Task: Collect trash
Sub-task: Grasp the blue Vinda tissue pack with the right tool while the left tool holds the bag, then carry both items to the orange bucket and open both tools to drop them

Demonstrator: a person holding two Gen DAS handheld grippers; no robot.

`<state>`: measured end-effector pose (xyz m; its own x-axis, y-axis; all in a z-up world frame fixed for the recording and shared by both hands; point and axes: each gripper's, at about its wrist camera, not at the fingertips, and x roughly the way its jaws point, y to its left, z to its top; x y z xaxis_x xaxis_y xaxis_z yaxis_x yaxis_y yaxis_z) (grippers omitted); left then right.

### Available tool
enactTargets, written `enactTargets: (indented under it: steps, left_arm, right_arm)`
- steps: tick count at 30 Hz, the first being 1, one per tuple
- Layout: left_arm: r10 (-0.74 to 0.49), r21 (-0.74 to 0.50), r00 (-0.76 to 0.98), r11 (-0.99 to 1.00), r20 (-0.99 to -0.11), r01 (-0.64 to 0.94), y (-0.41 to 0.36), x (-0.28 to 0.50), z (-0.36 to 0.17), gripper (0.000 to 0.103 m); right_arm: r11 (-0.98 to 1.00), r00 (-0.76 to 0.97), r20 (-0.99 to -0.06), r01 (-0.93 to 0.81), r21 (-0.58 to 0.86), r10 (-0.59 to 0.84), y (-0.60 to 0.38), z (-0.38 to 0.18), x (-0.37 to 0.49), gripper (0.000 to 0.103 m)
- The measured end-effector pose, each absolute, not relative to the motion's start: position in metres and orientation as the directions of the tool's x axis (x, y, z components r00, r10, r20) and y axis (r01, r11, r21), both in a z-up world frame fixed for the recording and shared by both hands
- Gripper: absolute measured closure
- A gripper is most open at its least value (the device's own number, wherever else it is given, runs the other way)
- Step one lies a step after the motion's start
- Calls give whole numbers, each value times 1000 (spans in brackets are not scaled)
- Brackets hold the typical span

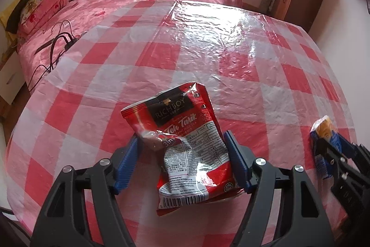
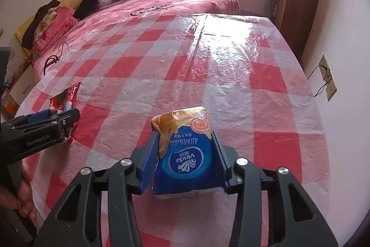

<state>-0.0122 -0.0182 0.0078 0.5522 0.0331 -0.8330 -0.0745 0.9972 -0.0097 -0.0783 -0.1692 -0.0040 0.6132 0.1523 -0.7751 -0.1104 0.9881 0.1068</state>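
Left wrist view: my left gripper [image 1: 182, 163] pinches the red Teh Tarik sachet [image 1: 182, 142] on the checked tablecloth [image 1: 208, 50]; my right gripper [image 2: 185, 160] clamps the blue Vinda tissue pack [image 2: 185, 159]. Pickup step; next, I'd lift both clear.

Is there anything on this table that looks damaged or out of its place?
Two pieces of litter lie on the checked tablecloth. The red tea sachet, between the left gripper fingers, is crumpled and torn open. The blue tissue pack, between the right gripper fingers, has a ripped top end. Nothing is spilled.
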Motion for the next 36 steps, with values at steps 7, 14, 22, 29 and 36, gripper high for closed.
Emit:
enactTargets:
  steps: [7,14,22,29,36]
  left_arm:
    - [38,-2,561,998,-827,-70,-1,-21,8,32]
    - [49,21,574,998,-817,-54,22,-34,8,32]
    - [75,60,588,997,-805,-46,49,-49,8,32]
    - [107,86,598,994,-794,-64,79,-63,9,32]
    - [132,91,606,991,-784,-98,106,-70,13,32]
  right_arm:
    - [989,637,-757,-105,102,146,-169,1,-82,66]
    - [986,660,-732,-107,128,167,-166,6,-86,68]
    - [979,685,-700,-134,153,203,-146,14,-91,69]
    - [969,677,-694,-166,181,245,-124,16,-92,69]
    - [954,647,-701,-201,224,301,-102,13,-91,69]
